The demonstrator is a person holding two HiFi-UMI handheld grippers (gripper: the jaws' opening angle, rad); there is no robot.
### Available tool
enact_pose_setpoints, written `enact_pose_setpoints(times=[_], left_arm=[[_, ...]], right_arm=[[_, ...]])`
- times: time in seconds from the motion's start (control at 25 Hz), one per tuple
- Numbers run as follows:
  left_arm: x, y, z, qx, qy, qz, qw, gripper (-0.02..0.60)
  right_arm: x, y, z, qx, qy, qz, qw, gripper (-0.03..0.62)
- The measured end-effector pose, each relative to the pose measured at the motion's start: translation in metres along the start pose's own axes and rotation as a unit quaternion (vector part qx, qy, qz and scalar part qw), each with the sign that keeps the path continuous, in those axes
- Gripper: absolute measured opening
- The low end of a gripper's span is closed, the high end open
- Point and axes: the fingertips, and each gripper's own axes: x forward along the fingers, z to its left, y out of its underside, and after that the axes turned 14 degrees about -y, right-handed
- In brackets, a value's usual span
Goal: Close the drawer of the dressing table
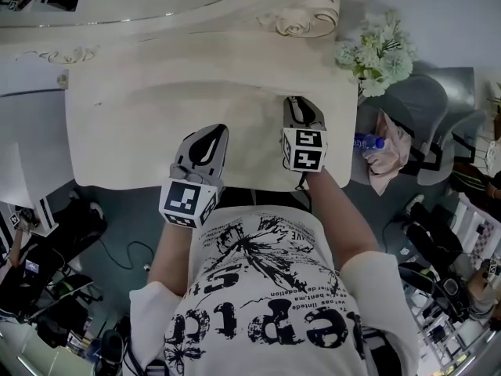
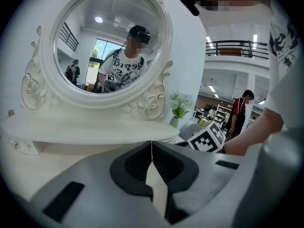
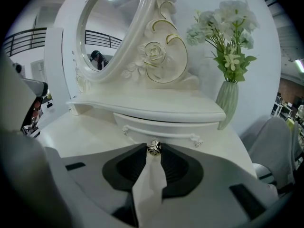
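The white dressing table [image 1: 133, 124] has a small drawer [image 3: 156, 131] under its mirror shelf [image 3: 147, 109]; the drawer front stands a little out from the shelf. My right gripper [image 3: 153, 150] points at that drawer, with its jaw tips closed on the small metal drawer knob [image 3: 154, 147]. From above, the right gripper [image 1: 295, 100] reaches to the shelf edge, and the drawer itself is hidden there. My left gripper [image 1: 213, 131] hovers over the tabletop nearer the front edge. In its own view the left gripper [image 2: 151, 144] is shut with nothing between its jaws.
A round mirror [image 2: 109, 42] in a carved frame rises at the back. A ribbed vase [image 3: 228, 103] of white flowers [image 1: 376, 49] stands at the table's right end. Grey chairs [image 1: 419, 104], a pink cloth [image 1: 389, 153] and a bottle [image 1: 366, 141] are to the right.
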Motion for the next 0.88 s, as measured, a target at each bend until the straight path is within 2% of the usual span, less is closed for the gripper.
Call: enact_pose_setpoints(times=[0.4, 0.64, 0.76, 0.88], left_arm=[[-0.001, -0.006, 0.000, 0.005, 0.000, -0.005, 1.0000, 0.020], [0.000, -0.005, 0.000, 0.012, -0.001, -0.001, 0.9999, 0.020], [0.001, -0.006, -0.001, 0.015, 0.000, -0.001, 0.9999, 0.020], [0.002, -0.007, -0.003, 0.018, 0.003, -0.003, 0.9998, 0.020]], right_arm=[[0.013, -0.014, -0.009, 0.006, -0.003, -0.008, 1.000, 0.104], [0.013, -0.014, -0.007, 0.005, -0.035, -0.006, 0.999, 0.106], [0.012, -0.013, -0.006, 0.023, -0.059, -0.008, 0.998, 0.107], [0.008, -0.010, -0.007, 0.035, -0.063, -0.009, 0.997, 0.117]])
